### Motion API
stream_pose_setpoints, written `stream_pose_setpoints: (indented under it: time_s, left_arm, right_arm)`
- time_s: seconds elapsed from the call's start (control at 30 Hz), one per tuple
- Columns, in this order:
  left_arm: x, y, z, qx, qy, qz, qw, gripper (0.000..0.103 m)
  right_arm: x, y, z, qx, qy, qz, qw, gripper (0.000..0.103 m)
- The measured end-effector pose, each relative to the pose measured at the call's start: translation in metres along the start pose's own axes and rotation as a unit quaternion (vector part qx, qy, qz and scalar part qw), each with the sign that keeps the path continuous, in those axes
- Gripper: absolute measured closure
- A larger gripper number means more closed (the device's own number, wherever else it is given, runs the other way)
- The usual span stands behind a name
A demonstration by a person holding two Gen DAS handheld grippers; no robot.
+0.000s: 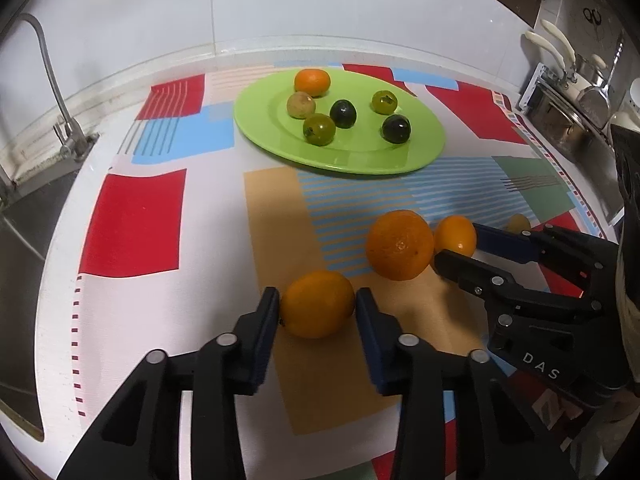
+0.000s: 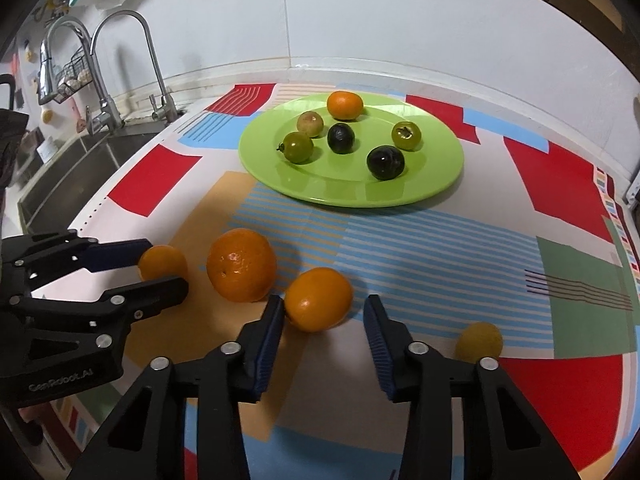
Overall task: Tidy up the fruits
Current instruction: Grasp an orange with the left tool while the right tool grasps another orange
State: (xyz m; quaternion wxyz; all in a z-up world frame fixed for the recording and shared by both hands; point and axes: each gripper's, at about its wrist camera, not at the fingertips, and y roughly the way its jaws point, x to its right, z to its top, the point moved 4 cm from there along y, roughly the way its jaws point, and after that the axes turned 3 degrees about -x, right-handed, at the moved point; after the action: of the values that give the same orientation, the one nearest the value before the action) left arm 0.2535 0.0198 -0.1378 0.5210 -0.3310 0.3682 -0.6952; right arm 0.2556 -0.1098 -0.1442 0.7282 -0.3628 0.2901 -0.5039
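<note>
Two grippers each bracket an orange on the patterned cloth: left gripper (image 1: pixel 317 306) pinches its orange (image 1: pixel 317 304); right gripper's (image 2: pixel 324 314) left pad touches another orange (image 2: pixel 319 299), right pad clear. Green plate (image 1: pixel 424 148) lies ahead.

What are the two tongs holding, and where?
Left tongs pinch a small orange by its opposite sides. Right tongs straddle another small orange; grip unclear.

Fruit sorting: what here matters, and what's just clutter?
Job:
- round green plate
- six small mixed fruits on it
- large orange
- smaller orange left of it
- smaller orange right of it
- small yellow fruit

Lying about:
- curved steel faucet
- steel sink
- patterned tablecloth
</note>
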Motion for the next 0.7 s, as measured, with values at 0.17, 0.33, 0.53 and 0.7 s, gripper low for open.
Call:
stream_pose_setpoints:
  time_s: [0.17, 0.33, 0.53, 0.7]
  left_arm:
    - [0.003, -0.002, 0.000, 0.002, 0.003, -0.003, 1.0000, 0.066]
    - [0.010, -0.013, 0.001, 0.016, 0.012, -0.002, 0.9998, 0.066]
    - [0.014, -0.029, 0.004, 0.036, 0.025, 0.004, 0.9990, 0.066]
    - [0.017, -0.044, 0.009, 0.054, 0.031, 0.003, 0.9981, 0.066]
  right_arm:
    - [0.001, -0.001, -0.001, 0.000, 0.007, 0.004, 1.000, 0.067]
    - [0.001, -0.008, -0.003, 0.005, 0.014, 0.009, 1.000, 0.067]
    - [0.001, -0.020, -0.004, 0.015, 0.023, 0.013, 1.000, 0.067]
    - [0.002, -0.032, 0.000, 0.027, 0.032, 0.017, 0.999, 0.067]
